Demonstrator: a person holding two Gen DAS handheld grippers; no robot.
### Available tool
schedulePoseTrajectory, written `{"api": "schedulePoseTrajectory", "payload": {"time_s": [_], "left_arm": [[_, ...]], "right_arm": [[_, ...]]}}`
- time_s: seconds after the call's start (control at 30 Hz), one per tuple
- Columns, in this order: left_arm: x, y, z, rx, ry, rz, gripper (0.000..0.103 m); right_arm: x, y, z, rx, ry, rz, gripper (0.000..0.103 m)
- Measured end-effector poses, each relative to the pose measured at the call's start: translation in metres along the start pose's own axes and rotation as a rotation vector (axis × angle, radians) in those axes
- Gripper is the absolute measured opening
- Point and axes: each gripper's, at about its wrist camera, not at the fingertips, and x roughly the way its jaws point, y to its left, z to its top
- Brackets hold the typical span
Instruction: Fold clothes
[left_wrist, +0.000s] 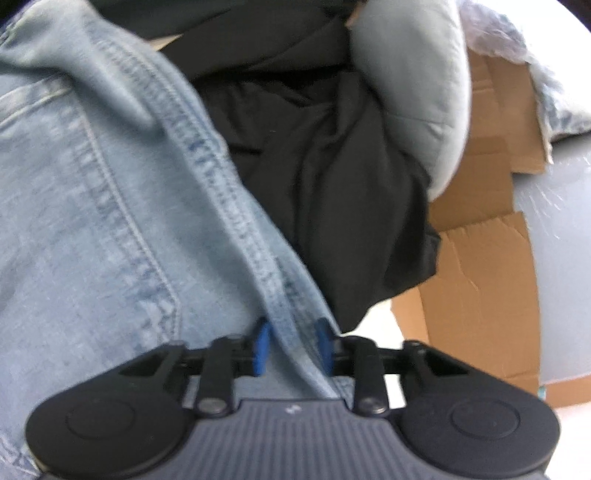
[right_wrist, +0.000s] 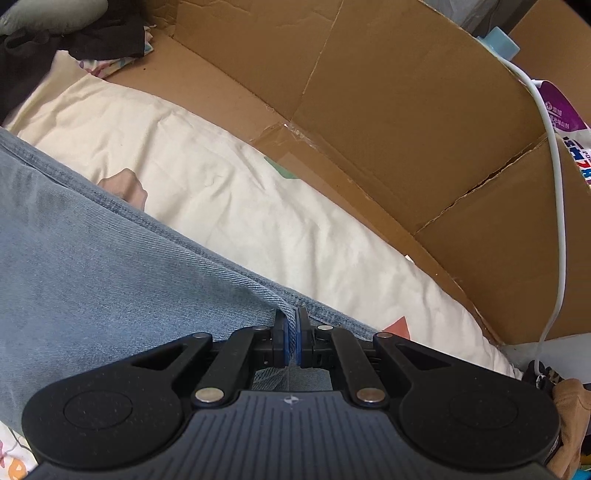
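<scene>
Both the left gripper (left_wrist: 291, 345) and right gripper (right_wrist: 292, 341) pinch the jeans (left_wrist: 92, 206) edge.

Ahead of the left gripper (left_wrist: 291, 345) the way is blocked: the jeans (left_wrist: 92, 206) fill the left of the frame, and a heap of black cloth (left_wrist: 325, 177) with a grey padded garment (left_wrist: 410, 92) crowds the centre and top. Ahead of the right gripper (right_wrist: 291, 341), a band of cream bedding (right_wrist: 229, 192) lies bare through the middle of the frame. Cardboard (right_wrist: 388, 122) walls it off along the upper right, where a white cable (right_wrist: 556, 184) hangs.
</scene>
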Motion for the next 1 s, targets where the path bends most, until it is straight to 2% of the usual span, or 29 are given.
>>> {"api": "schedulePoseTrajectory", "payload": {"time_s": [0.07,0.13,0.3,0.43,0.53,0.6,0.83,0.93,1.0], "left_arm": [[0.0,0.007,0.001,-0.022,0.0,0.005,0.008],[-0.004,0.012,0.001,-0.039,-0.004,-0.024,0.005],[-0.032,0.013,0.003,-0.005,-0.018,-0.099,0.004],[-0.038,0.006,0.008,0.02,-0.03,-0.101,0.004],[-0.031,-0.001,0.01,0.032,-0.044,-0.084,0.004],[-0.009,-0.012,0.006,0.046,-0.04,-0.057,0.004],[0.007,-0.001,0.009,0.028,-0.027,-0.033,0.005],[0.001,-0.008,0.008,0.096,-0.027,-0.038,0.007],[-0.009,-0.012,0.004,0.162,-0.042,-0.057,0.012]], "right_arm": [[-0.004,0.001,-0.001,0.001,-0.005,0.0,0.001],[-0.013,0.0,-0.001,0.007,-0.005,-0.001,0.001],[-0.037,0.001,-0.004,-0.033,-0.001,-0.017,0.001],[-0.042,-0.002,-0.002,-0.04,-0.003,-0.01,0.001],[-0.027,-0.001,0.003,-0.043,0.02,-0.019,0.001],[-0.01,0.003,0.008,-0.05,0.042,-0.029,0.001],[0.047,0.011,0.023,-0.021,0.101,-0.05,0.001],[0.063,0.012,0.022,0.003,0.127,-0.042,0.001],[0.069,0.019,0.02,-0.022,0.129,-0.06,0.001]]}}
